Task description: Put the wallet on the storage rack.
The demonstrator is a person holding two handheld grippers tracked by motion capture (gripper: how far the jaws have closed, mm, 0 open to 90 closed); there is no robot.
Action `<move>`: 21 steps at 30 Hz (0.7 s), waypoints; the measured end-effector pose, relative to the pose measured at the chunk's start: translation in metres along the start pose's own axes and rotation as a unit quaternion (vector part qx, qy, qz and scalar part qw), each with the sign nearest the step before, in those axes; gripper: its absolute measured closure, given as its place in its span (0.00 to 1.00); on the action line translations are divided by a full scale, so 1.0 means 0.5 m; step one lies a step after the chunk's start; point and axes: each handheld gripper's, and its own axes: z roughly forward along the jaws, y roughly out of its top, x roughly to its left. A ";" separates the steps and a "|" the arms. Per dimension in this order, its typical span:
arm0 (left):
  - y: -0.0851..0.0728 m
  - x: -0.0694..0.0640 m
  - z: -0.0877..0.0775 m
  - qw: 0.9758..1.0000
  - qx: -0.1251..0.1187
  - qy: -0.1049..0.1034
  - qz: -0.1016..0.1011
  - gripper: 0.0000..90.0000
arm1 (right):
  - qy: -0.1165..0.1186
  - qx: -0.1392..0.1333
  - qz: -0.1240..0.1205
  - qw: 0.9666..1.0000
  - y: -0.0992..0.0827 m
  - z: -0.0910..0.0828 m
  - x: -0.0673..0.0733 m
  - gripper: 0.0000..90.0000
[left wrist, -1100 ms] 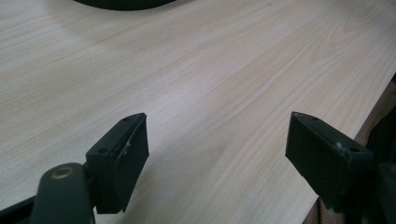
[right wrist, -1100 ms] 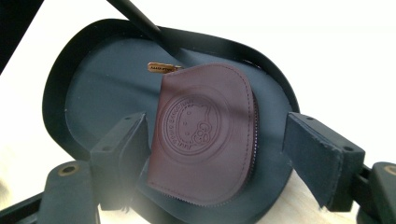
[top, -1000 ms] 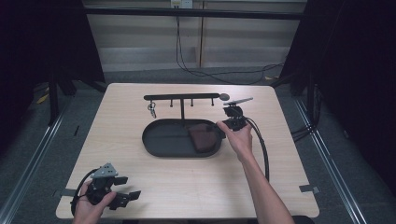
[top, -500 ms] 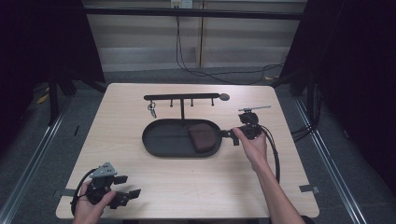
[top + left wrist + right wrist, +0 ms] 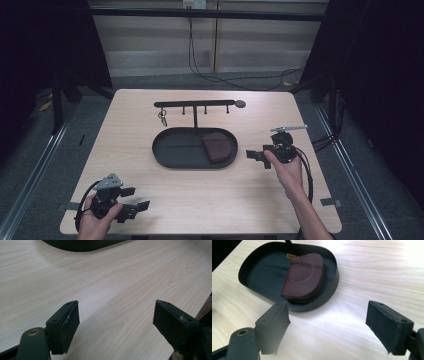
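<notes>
Hovering, right gripper point(image 5: 259, 158): held in the person's right hand point(image 5: 286, 170) just right of the tray, jaws spread wide and empty, pointing left toward the pouch.
Right gripper, own view point(image 5: 328, 325): both black jaws stand far apart over bare wood, nothing between them (the pouch sits just beyond the left jaw).
Pouch point(image 5: 216, 146): dark brown, rounded, zip-edged, lying flat in the right end of the tray; in the right gripper view point(image 5: 303, 277) an embossed round mark shows on its top face.
Tray point(image 5: 172, 150): black oval dish at the middle of the table, its right rim near the right gripper, not touching it; the left part of its floor lies bare point(image 5: 264, 277).
Rack point(image 5: 194, 104): a black bar on a post rising from the far side of the tray, with small pegs hanging under it.
Keys point(image 5: 162, 117): a small bunch hanging from the left end of the rack.
Left gripper point(image 5: 134, 200): at the near left corner, in the person's left hand point(image 5: 97, 217), well apart from the tray.
Left gripper, own view point(image 5: 116, 322): jaws released, wide apart, holding nothing, over pale wood grain.
Table point(image 5: 130, 130): light wood, cables trailing off its right side.
</notes>
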 end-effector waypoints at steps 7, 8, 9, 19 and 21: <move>-0.001 0.004 -0.002 1.000 -0.005 0.007 -0.009 0.23 | -0.004 -0.003 -0.013 1.000 -0.044 -0.039 0.001 0.20; -0.001 0.005 -0.003 1.000 -0.006 0.007 -0.011 0.23 | -0.005 -0.003 -0.014 1.000 -0.052 -0.044 0.002 0.20; 0.000 0.005 -0.003 1.000 -0.006 0.008 -0.010 0.23 | -0.005 -0.003 -0.014 1.000 -0.060 -0.048 0.002 0.20; -0.001 0.005 -0.004 1.000 -0.006 0.012 -0.013 0.23 | -0.016 -0.002 -0.026 1.000 -0.143 -0.086 0.004 0.20; -0.001 0.004 -0.005 1.000 -0.006 0.011 -0.012 0.23 | -0.021 -0.003 -0.028 0.999 -0.157 -0.093 0.004 0.20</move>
